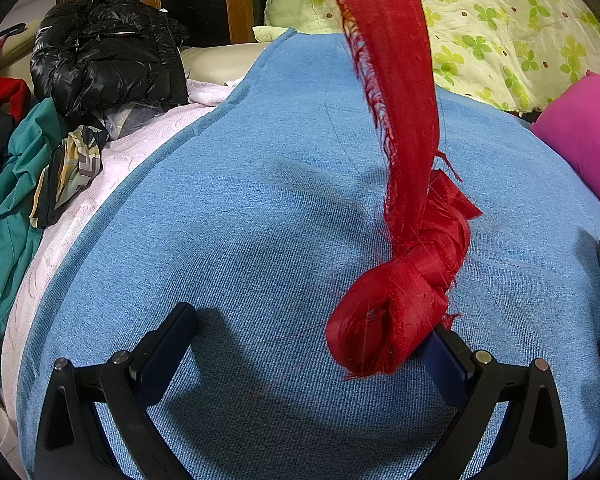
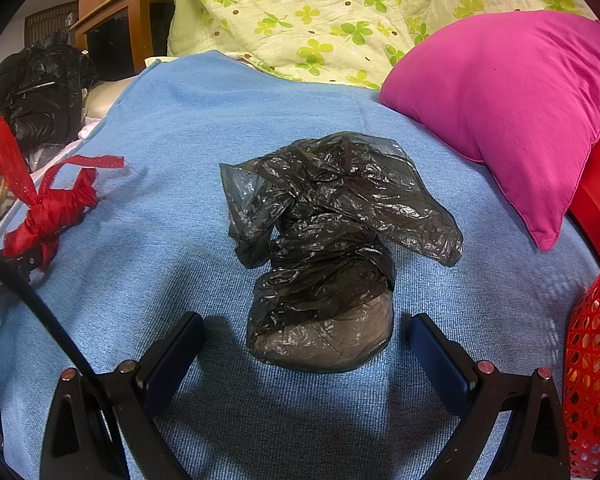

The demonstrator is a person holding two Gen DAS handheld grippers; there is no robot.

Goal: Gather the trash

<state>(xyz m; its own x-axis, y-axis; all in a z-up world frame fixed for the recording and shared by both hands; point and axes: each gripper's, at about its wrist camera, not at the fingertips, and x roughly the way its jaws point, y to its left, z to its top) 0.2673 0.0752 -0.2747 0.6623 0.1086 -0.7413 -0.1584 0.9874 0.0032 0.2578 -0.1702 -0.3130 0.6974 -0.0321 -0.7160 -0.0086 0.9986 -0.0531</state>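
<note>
Hand-held gripper (image 2: pixel 306 348) hovers over blue denim cloth (image 2: pixel 172 216) beside quilt (image 2: pixel 320 12).

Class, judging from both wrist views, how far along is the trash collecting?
Nothing looks collected yet. The knotted red fabric strip drapes over one finger of the open left gripper; the open right gripper straddles the black plastic bag on the blue cloth. Both remain to be binned.

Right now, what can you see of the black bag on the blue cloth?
The black bag is thin, crinkled, glossy plastic, bunched around something rounded at its near end, loose flaps spread at the far end. It lies on the blue cloth, just ahead of the open right gripper, which is not gripping it.
</note>
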